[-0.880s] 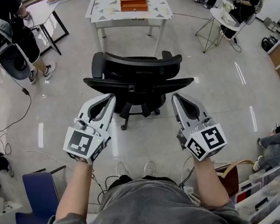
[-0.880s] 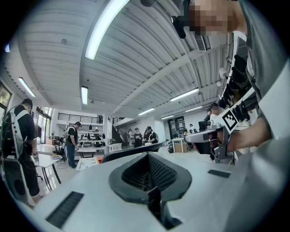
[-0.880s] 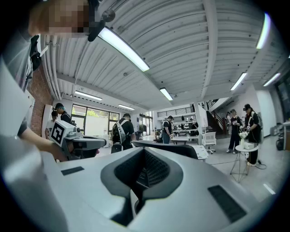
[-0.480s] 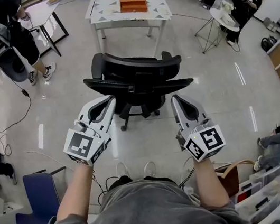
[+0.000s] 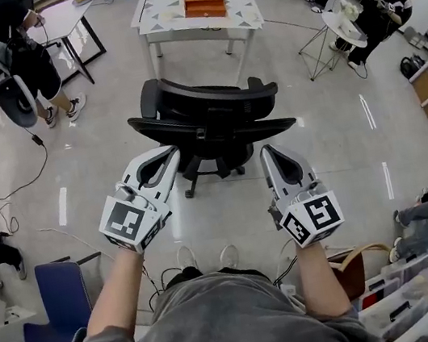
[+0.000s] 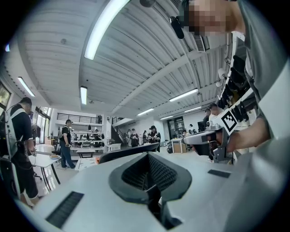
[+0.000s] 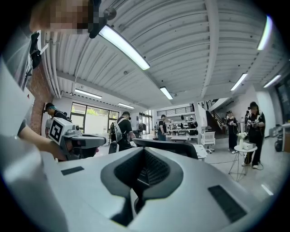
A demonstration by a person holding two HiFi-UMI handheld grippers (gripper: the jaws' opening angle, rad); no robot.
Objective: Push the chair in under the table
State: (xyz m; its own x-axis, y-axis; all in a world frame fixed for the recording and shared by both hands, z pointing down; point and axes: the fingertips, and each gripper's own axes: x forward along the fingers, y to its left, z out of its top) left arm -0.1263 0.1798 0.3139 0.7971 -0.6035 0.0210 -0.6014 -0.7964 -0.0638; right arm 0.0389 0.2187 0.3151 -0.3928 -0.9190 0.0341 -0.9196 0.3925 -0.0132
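Black chair stands short of the white table, backrest toward the person. The left gripper and right gripper, both closed and empty, should press the backrest evenly to roll it straight.

Left gripper level, jaws closed together, nothing between them. Black chair backrest edge shows just past the tips. Right gripper at right, level alongside. Person in black far left beside a white table.

person in black at upper left shifted leftward, people by round side table changed position
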